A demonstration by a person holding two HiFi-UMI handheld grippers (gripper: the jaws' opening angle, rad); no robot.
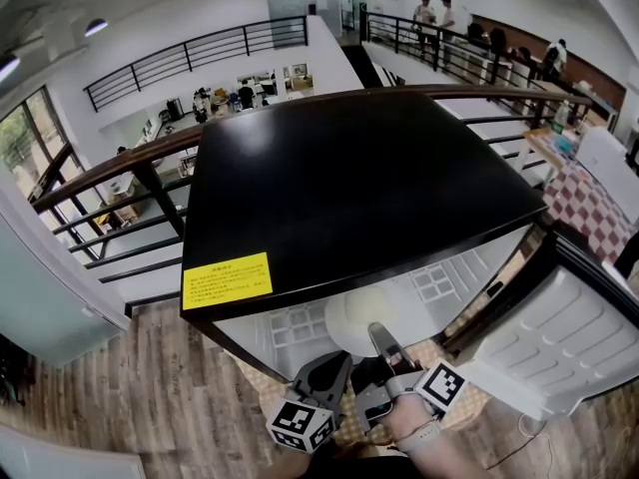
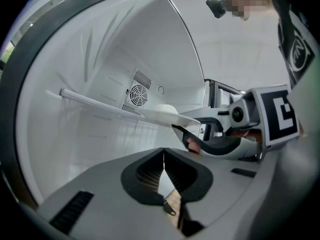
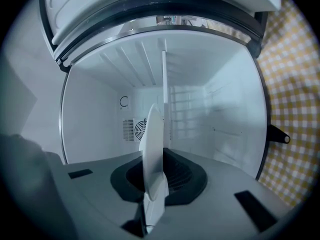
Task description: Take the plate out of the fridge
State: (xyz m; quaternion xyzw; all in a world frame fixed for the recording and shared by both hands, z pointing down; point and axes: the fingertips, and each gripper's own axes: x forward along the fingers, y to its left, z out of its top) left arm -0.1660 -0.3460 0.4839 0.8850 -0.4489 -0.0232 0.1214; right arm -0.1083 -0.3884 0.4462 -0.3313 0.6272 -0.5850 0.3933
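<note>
- At the left of the open fridge [image 1: 349, 188], the left gripper [image 2: 164, 156] hangs level before the cavity; its jaws meet along one line with nothing between them, so it is clenched and empty; it plays no part in the grasp.
- In the middle, the white plate [image 3: 151, 134] is inside the fridge, toward the front of the compartment, level with the wire shelf [image 2: 95, 103]; whether it rests on that shelf or is just clear of it I cannot tell.
- Just right of that, the right gripper [image 1: 379, 335] is clamped on the plate's near rim, and its own view shows the plate edge-on between the jaws; the step in hand, as I judge it, is the grasp made and the withdrawal about to begin.
- At the far right, the fridge door [image 1: 569, 327] stands wide open, so the way out looks free; the next move calls for a straight pull toward the person, with the plate kept flat and the pinch firm, since a rim grip on a smooth plate may let it droop or slip.
</note>
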